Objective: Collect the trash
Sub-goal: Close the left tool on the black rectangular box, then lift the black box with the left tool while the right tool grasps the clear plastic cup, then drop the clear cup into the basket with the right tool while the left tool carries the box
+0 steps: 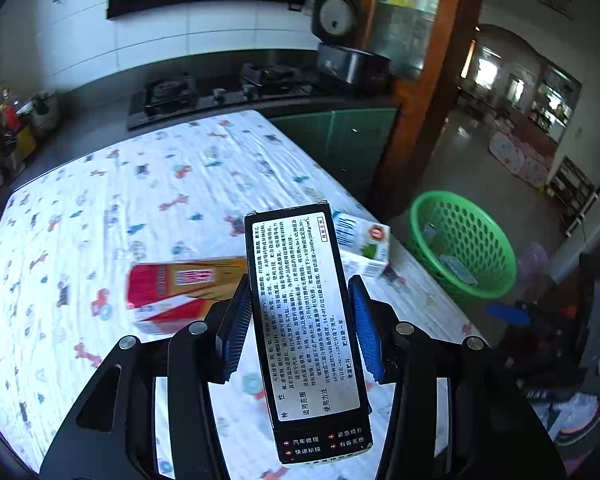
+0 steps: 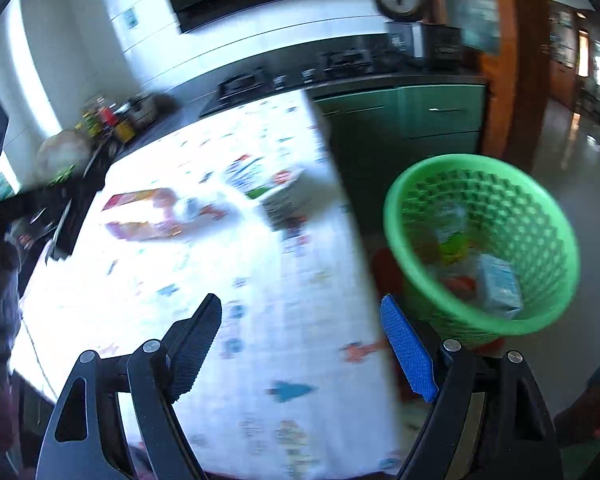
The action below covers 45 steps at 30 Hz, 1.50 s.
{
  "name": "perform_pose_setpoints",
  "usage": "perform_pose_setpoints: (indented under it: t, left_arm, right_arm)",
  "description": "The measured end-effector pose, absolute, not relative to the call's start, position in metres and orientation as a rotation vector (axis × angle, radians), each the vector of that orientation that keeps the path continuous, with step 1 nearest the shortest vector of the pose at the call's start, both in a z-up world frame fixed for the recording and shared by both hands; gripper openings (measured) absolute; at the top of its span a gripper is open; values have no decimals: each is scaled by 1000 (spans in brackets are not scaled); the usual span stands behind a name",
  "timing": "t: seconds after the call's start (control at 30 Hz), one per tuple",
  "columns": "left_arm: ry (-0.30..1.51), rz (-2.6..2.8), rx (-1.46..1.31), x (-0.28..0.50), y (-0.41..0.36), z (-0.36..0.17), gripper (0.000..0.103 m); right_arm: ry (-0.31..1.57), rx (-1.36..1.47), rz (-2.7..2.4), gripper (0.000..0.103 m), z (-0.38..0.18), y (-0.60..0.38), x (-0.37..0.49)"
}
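1. Now, my surface (image 1: 100, 208) carries two more cartons, so the basket (image 1: 464, 240) sits just off its edge for easy drops.
2. My left tongs (image 1: 300, 328) clamp the black box (image 1: 304, 320) lifted clear, ready to carry.
3. My right tongs (image 2: 300, 344) gape empty near the basket.

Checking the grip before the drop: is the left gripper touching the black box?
Touching. The left wrist view shows the left gripper with both blue pads pressed against the long sides of the black box, holding it above the table.
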<state>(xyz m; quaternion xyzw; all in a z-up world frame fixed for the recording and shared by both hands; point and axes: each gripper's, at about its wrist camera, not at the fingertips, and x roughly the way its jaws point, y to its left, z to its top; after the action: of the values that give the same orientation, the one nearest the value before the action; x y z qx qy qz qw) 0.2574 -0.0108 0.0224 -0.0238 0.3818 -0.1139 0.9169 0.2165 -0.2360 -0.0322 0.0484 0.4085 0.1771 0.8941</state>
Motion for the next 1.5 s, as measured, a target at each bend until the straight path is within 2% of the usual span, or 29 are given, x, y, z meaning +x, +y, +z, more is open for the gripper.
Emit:
perform_pose_setpoints:
  t: [0.4,0.57,0.87,0.93,1.07,1.4,1.47,1.5]
  left_arm:
    - [788,-140,-106,249,58,8,48]
    - [790,-131,-120,244,71,3,47]
    - [803,-139,-131,244,77,-6,47]
    - [803,-140,-130,243,77,-6,47]
    - [807,-148,-122,246,73,-9,47]
    - [820,-195,-98,258,44,-11,47]
    - [824,-212,-94,262,36,-11,47]
    - [825,-220,-94,263,32,-10,47]
  right_arm:
    - [871,-27,676,77,-54,-102,197]
    - [875,-46,700,76,-62,-72,206]
    - [917,17,702,66,-77,-63,225]
    - [919,32,710,64,-78,-61,227]
    - [931,51,722,47,-81,-58,227]
    - [892,70,680,44,-68,-87,217]
    - [894,84,674,32,-66,-96,216]
    - [897,92,670,30,-66,-101,216]
